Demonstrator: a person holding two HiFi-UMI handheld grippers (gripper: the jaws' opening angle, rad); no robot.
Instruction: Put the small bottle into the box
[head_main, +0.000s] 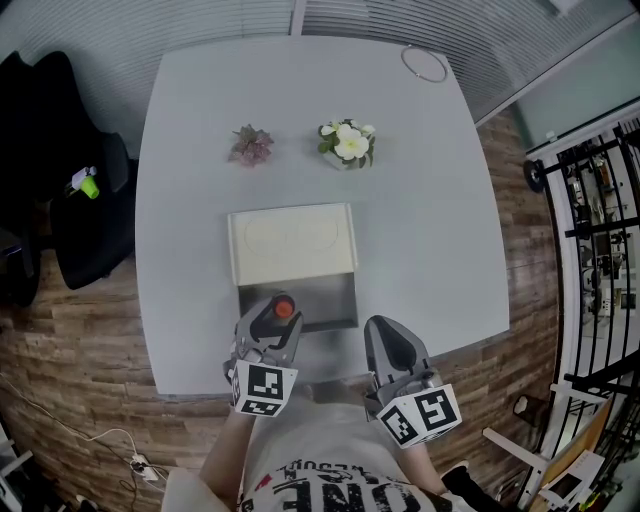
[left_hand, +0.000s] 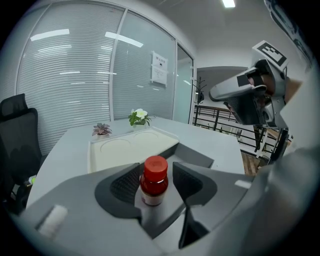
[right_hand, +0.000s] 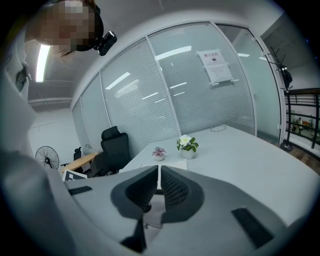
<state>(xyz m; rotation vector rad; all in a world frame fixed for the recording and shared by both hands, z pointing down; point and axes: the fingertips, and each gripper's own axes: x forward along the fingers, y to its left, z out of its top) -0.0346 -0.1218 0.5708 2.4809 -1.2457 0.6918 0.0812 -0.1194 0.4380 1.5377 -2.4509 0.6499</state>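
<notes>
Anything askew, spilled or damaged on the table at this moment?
Nothing stands out. The small bottle stands upright, red cap on, between the open jaws of the left gripper. The box lies open, its lid flat behind it. The pink plant and the white flowers stand upright. No spill or damage shows.

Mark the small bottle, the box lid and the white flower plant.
small bottle (left_hand: 153, 183), left gripper view, on the red body just under the cap.
box lid (head_main: 291, 243), head view, middle of the cream panel.
white flower plant (head_main: 348, 141), head view, on the white blossoms.
</notes>
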